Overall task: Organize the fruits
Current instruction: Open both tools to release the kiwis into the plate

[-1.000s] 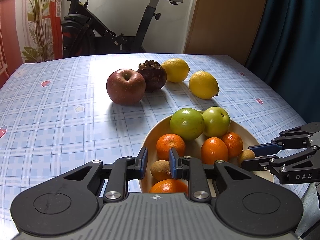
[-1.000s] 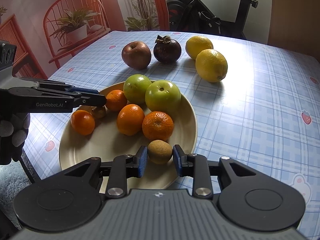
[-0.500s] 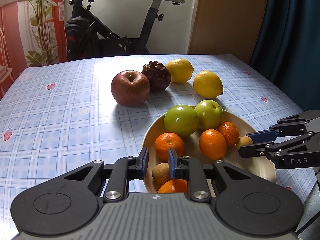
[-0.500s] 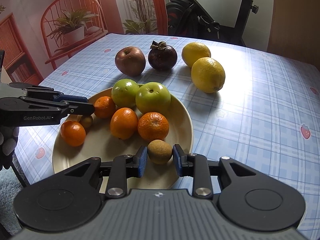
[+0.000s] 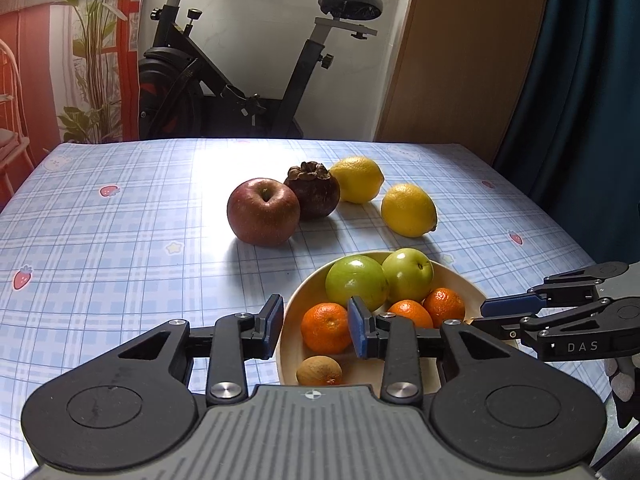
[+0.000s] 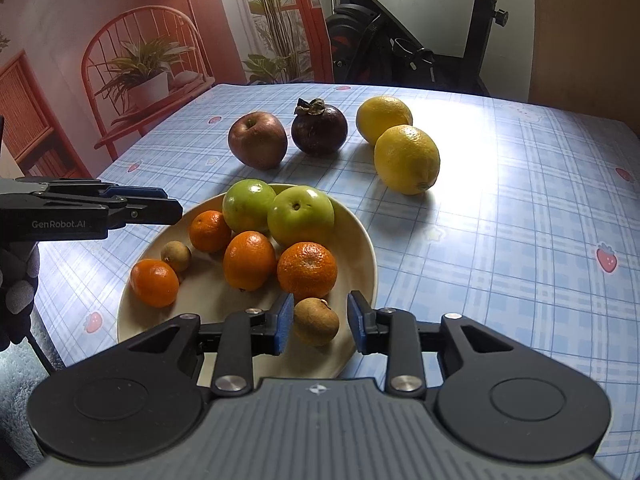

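Hovering right hand-held gripper point(image 6: 320, 326): jaws apart, flanking a brown longan point(image 6: 316, 321) on the plate point(image 6: 360, 236), likely to pick it.
Left hand-held gripper point(image 5: 314, 326): jaws apart, empty, above the plate's edge.
Loose fruit: apple point(image 6: 258, 146), mangosteen point(image 6: 319, 130), two lemons point(image 6: 407, 159) on the table point(image 6: 520, 220), apparently awaiting sorting.

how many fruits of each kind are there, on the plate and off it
green apples: 2
mandarins: 4
small brown fruits: 2
red apple: 1
mangosteen: 1
lemons: 2
total: 12, with 8 on the plate and 4 on the table
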